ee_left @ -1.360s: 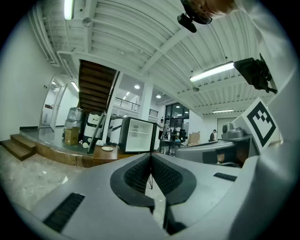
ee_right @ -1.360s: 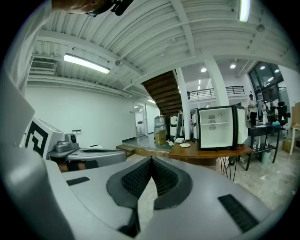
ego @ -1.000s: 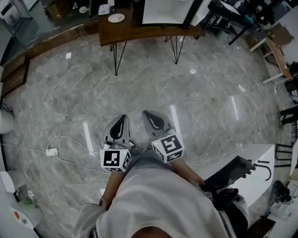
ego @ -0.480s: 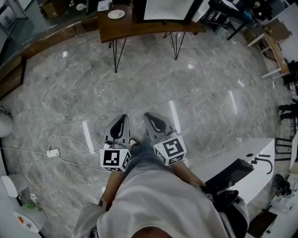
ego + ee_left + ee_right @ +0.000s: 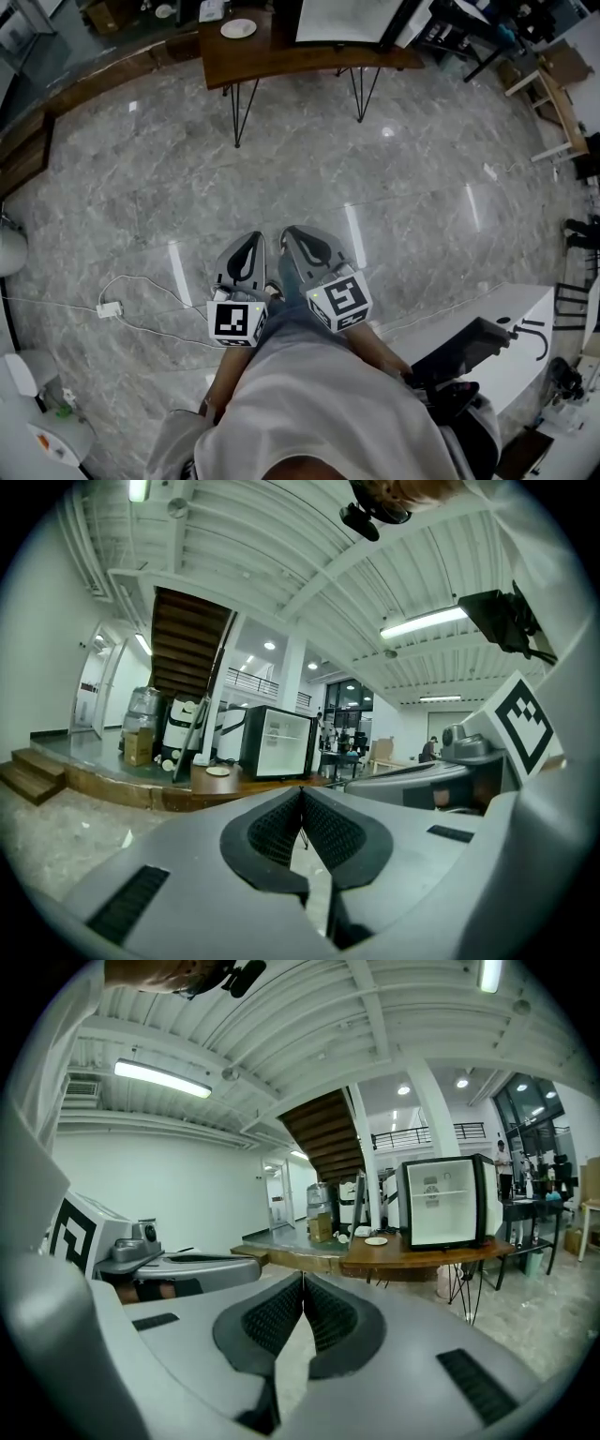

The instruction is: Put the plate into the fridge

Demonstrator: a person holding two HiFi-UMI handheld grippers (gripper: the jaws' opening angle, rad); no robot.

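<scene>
A white plate (image 5: 238, 28) lies on a wooden table with hairpin legs (image 5: 281, 58) far ahead across the marble floor. Beside it stands a small black fridge (image 5: 342, 19), its door open and its white inside showing (image 5: 441, 1202). The plate (image 5: 376, 1240) and the fridge (image 5: 277, 742) also appear in both gripper views, with the plate (image 5: 217, 772) to the fridge's left. My left gripper (image 5: 250, 238) and right gripper (image 5: 292, 232) are held side by side in front of my body, far from the table. Both are shut with nothing between the pads (image 5: 323, 827) (image 5: 328, 1316).
A white cable with an adapter (image 5: 105, 307) trails over the floor at the left. A white desk (image 5: 511, 342) stands close at the right. A wooden step (image 5: 33, 141) runs along the far left, with a staircase (image 5: 328, 1138) behind the table.
The two grippers have drawn slightly closer together, and the right one has turned a little leftward. Both stayed shut.
</scene>
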